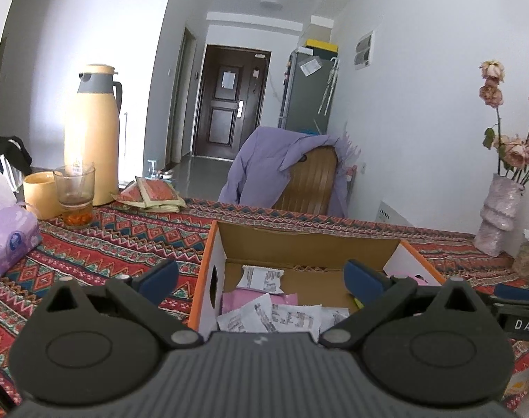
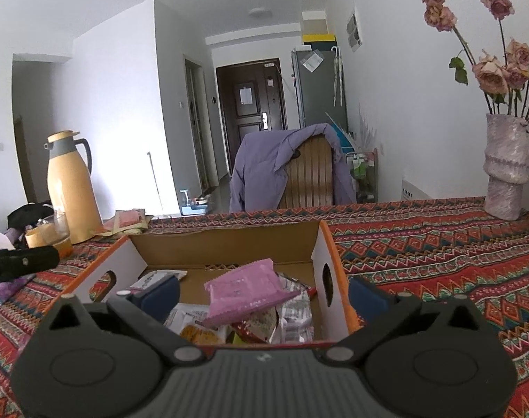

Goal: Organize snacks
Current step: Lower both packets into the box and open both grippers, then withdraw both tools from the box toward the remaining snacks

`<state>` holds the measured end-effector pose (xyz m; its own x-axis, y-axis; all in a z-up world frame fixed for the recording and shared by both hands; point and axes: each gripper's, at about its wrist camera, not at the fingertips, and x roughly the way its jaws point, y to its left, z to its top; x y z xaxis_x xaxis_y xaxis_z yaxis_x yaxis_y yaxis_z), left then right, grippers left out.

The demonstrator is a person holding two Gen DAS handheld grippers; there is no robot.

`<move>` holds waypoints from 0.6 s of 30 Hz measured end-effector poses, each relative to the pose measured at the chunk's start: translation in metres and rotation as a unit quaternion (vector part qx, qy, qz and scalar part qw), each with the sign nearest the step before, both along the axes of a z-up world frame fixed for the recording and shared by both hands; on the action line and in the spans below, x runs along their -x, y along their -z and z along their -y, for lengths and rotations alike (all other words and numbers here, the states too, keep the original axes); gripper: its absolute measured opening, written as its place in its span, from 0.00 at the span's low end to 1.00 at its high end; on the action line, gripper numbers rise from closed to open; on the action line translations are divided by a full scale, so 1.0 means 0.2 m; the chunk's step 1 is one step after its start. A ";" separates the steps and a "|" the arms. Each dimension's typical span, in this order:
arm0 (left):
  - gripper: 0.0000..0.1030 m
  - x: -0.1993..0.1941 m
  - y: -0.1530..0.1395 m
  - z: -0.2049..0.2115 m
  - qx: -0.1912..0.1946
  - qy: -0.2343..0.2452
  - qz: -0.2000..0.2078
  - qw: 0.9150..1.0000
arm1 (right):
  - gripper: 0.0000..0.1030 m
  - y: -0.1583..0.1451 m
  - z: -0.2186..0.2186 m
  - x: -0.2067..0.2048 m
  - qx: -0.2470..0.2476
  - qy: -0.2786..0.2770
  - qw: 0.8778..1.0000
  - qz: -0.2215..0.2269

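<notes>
Both grippers hover at the near edge of an open cardboard box (image 1: 208,257) on the patterned counter (image 2: 438,244). Left gripper (image 1: 261,278) and right gripper (image 2: 262,294) each have jaws spread apart, holding nothing. Inside lie snack packets (image 1: 274,313), a pink packet (image 2: 245,291) tilted on top.
</notes>
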<state>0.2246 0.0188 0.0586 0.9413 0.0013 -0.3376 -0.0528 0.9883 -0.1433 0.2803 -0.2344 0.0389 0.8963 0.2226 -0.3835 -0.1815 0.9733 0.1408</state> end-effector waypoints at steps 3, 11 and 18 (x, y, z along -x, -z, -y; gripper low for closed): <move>1.00 0.06 -0.01 0.00 0.000 0.009 0.001 1.000 | 1.00 -0.01 0.02 0.07 -0.002 -0.006 1.000 0.004; 1.00 0.23 0.03 0.00 0.006 0.033 -0.010 0.999 | 1.00 -0.01 0.05 0.28 0.004 -0.016 1.000 0.014; 1.00 0.35 0.13 -0.01 -0.001 0.044 -0.030 0.999 | 1.00 0.05 0.04 0.43 0.019 -0.029 0.999 0.007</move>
